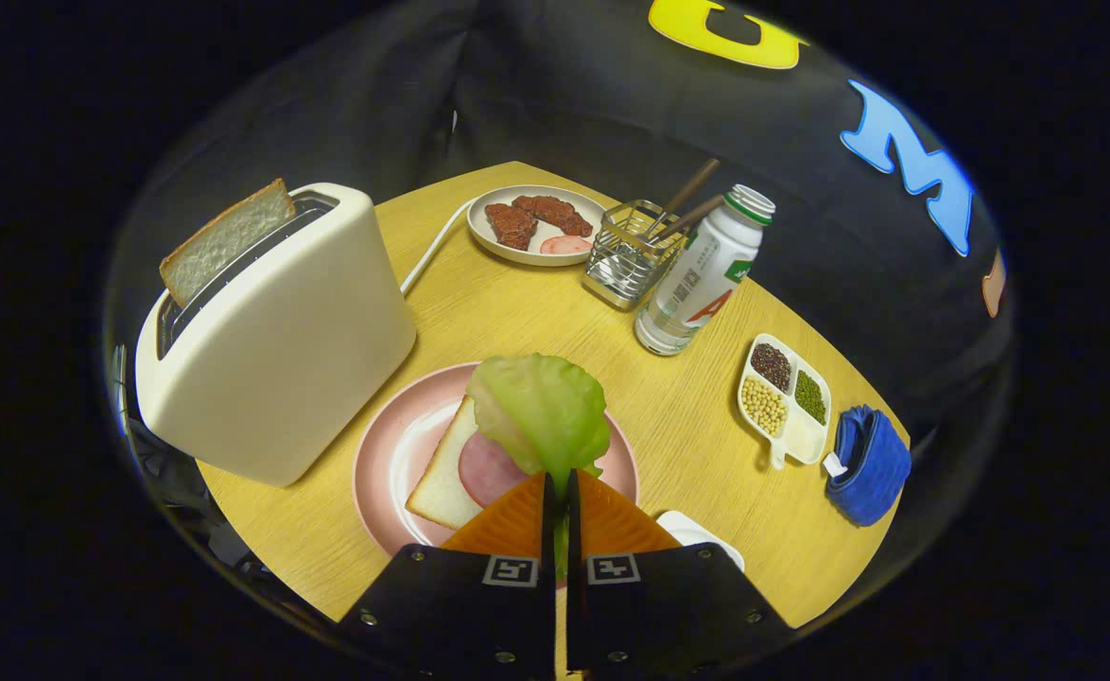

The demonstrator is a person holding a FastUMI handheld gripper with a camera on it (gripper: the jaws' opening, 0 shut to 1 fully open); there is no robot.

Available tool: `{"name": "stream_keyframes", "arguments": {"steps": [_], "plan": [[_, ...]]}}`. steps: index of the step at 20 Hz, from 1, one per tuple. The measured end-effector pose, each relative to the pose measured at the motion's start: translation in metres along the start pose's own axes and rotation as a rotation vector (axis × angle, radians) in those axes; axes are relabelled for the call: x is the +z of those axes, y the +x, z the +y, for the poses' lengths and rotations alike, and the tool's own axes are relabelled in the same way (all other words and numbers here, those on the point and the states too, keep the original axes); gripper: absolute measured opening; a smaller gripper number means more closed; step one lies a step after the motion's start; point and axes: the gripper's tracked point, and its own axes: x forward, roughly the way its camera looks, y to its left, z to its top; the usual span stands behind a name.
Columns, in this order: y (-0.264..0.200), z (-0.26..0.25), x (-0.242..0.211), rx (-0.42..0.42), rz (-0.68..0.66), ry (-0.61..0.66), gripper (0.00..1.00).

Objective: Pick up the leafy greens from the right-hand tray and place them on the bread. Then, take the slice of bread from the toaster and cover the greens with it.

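Broadly, the round wooden surface (517,312) carries everything, and the pink plate (380,473) serves as landmark. Beside the plate stands the cream toaster (281,350), tall and upright, with a slice of bread (224,238) rising tilted from its slot. On the plate lies the bottom bread (443,478), flat, with a round pink slice of ham (489,468) on it. Above that bread hang the leafy greens (541,411), a pale green, crinkled leaf whose long axis runs away from the fingers, stem end nearest them and broad ruffled end pointing across the plate. The gripper (560,501) is poised over the plate's near rim, angled downward, its fingers (512,520) closed to a thin slit and pinching the leaf's stem between them. Beyond the plate sit a white bottle (702,274), a wire holder (631,255) with chopsticks, and a dish of meat (536,227). Well to the side of the plate are a divided bean dish (787,397) and a blue cloth (867,463)
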Motion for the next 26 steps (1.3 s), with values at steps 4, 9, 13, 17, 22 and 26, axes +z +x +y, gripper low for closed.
{"name": "stream_keyframes", "arguments": {"steps": [4, 9, 13, 17, 22, 26], "plan": [[0.012, 0.020, -0.006, 0.016, 0.041, -0.023, 0.06], [0.015, 0.028, -0.003, 0.034, 0.036, 0.095, 0.19], [-0.007, 0.031, -0.005, 0.032, 0.019, 0.210, 0.21], [-0.045, 0.054, -0.001, 0.115, -0.082, 0.297, 0.21], [-0.085, 0.072, 0.004, 0.116, -0.332, 0.374, 0.21], [-0.103, 0.054, 0.004, -0.111, -0.541, 0.376, 0.21]]}}
